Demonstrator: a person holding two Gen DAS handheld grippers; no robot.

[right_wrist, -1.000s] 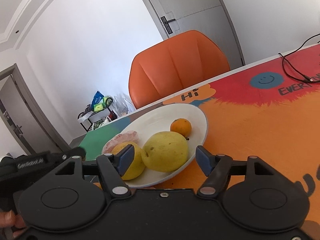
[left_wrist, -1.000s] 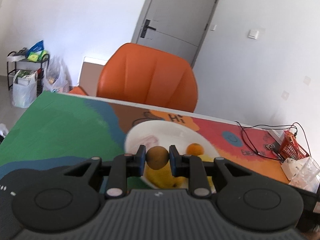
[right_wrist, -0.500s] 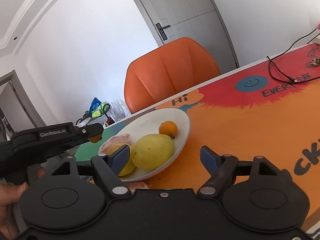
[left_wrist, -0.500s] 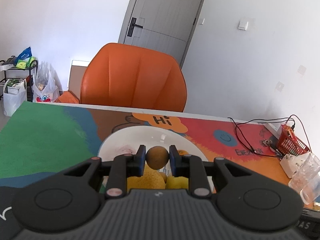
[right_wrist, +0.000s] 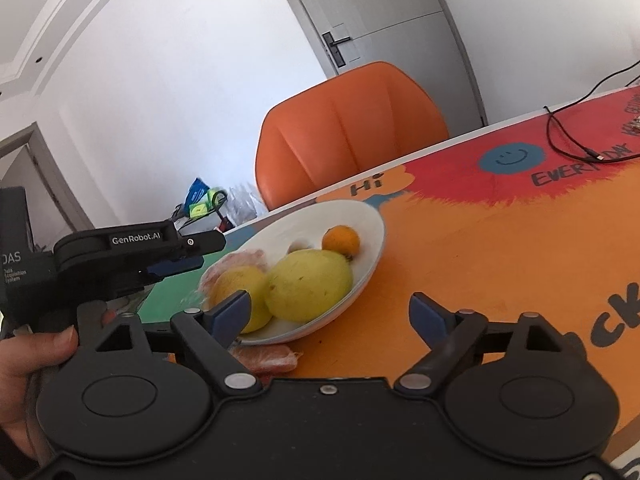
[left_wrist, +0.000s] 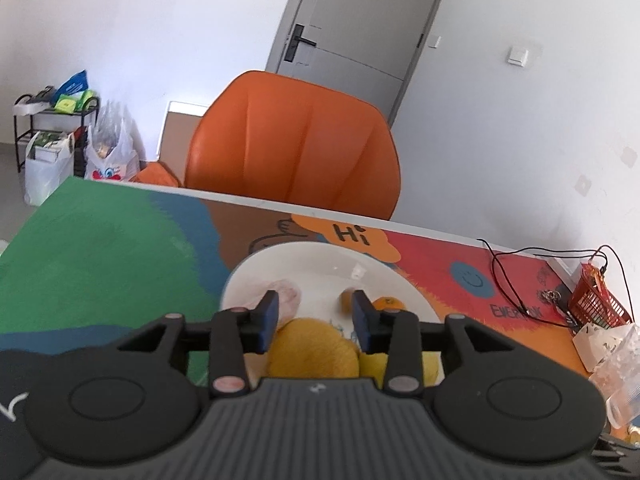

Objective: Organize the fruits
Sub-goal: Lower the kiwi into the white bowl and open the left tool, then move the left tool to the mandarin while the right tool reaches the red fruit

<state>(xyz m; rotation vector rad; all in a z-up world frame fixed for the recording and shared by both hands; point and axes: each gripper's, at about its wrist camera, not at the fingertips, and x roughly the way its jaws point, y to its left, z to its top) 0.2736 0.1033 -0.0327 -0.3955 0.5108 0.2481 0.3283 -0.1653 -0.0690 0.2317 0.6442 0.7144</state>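
A white plate [left_wrist: 320,264] [right_wrist: 372,248] on the colourful table holds two yellow pears [right_wrist: 308,284] [right_wrist: 240,292], a small orange [right_wrist: 341,239] [left_wrist: 387,303], a pink wrapped fruit [left_wrist: 286,294] and a small brown fruit [left_wrist: 345,302]. My left gripper [left_wrist: 314,316] is open and empty above the plate's near side; it also shows in the right wrist view [right_wrist: 188,254]. My right gripper [right_wrist: 330,312] is open and empty, near the plate's front edge. A peeled orange piece [right_wrist: 266,356] lies on the table by it.
An orange chair [left_wrist: 296,152] stands behind the table's far edge. Black cables [left_wrist: 520,276], a small red basket [left_wrist: 592,304] and clear plastic cups [left_wrist: 616,360] sit at the table's right end. Shelves and bags [left_wrist: 60,140] stand at the far left.
My left gripper has opened and dropped the small brown fruit onto the plate. It has moved over the plate. The right gripper has drawn back slightly.
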